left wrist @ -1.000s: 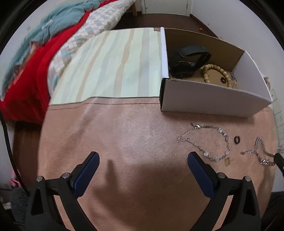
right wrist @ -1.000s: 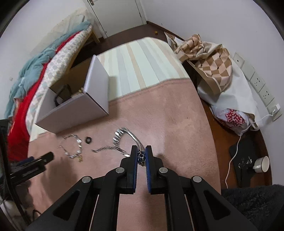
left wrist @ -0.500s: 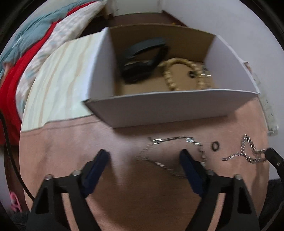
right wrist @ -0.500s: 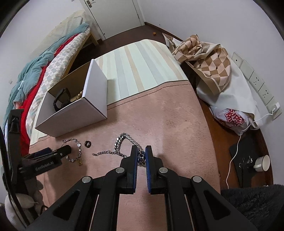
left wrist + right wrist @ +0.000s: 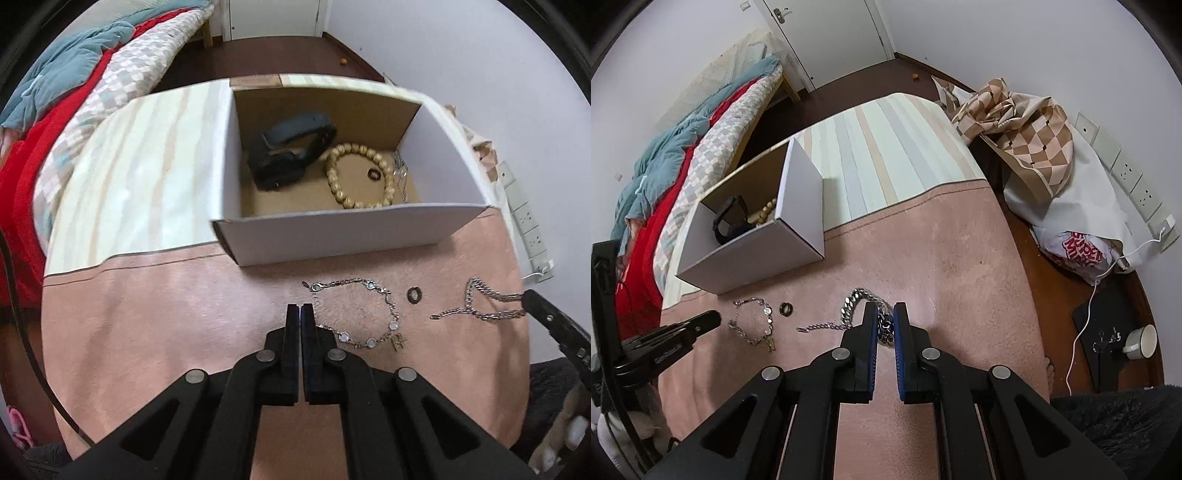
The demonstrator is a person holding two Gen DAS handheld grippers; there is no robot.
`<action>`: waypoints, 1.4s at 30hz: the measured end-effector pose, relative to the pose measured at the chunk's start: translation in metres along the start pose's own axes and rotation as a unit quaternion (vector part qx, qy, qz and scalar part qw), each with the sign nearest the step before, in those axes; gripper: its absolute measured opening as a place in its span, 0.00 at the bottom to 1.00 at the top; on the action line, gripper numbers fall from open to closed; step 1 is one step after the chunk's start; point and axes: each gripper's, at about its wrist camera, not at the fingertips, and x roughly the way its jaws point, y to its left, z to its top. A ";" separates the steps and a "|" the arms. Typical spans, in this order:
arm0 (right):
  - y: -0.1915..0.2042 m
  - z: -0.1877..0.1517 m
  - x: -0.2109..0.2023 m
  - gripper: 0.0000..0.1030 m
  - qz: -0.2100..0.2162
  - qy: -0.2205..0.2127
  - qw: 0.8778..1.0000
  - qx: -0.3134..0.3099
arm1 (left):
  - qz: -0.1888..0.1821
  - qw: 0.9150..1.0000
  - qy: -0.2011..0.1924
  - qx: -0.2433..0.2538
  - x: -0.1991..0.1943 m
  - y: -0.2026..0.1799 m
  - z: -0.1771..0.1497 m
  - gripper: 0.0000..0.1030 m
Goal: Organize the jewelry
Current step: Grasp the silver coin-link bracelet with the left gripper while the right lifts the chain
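The white cardboard box is seen on the pink blanket, open upward, with a black watch, a wooden bead bracelet and a small ring already inside. Three pieces are left on the blanket in a row before the box's near wall: a crystal bracelet, a dark ring and a heavy curb chain.

The chain's long axis is laid across the right gripper, whose jaws are clamped on its links; the box lies ahead and to the left of that gripper, so the right arm is the nearer one for this piece. The left gripper is brought together at the crystal bracelet's clasp end; whether a link is actually pinched cannot be told, since the blades hide the contact.

Compared with half a second ago, the left jaws, then wide apart, have been shut beside the bracelet, while the right grip on the chain is unchanged.
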 end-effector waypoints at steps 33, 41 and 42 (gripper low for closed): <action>-0.017 0.001 -0.001 0.08 0.006 0.007 0.999 0.032 | 0.029 0.976 0.003 0.215 0.035 -0.064 -0.016 0.74; -0.009 0.001 -0.003 0.08 0.012 0.005 0.999 0.029 | -0.035 0.973 0.020 0.227 0.034 -0.063 -0.010 0.02; -0.008 0.001 -0.004 0.08 0.013 0.005 0.999 0.028 | -0.036 0.974 0.020 0.222 0.034 -0.061 -0.010 0.02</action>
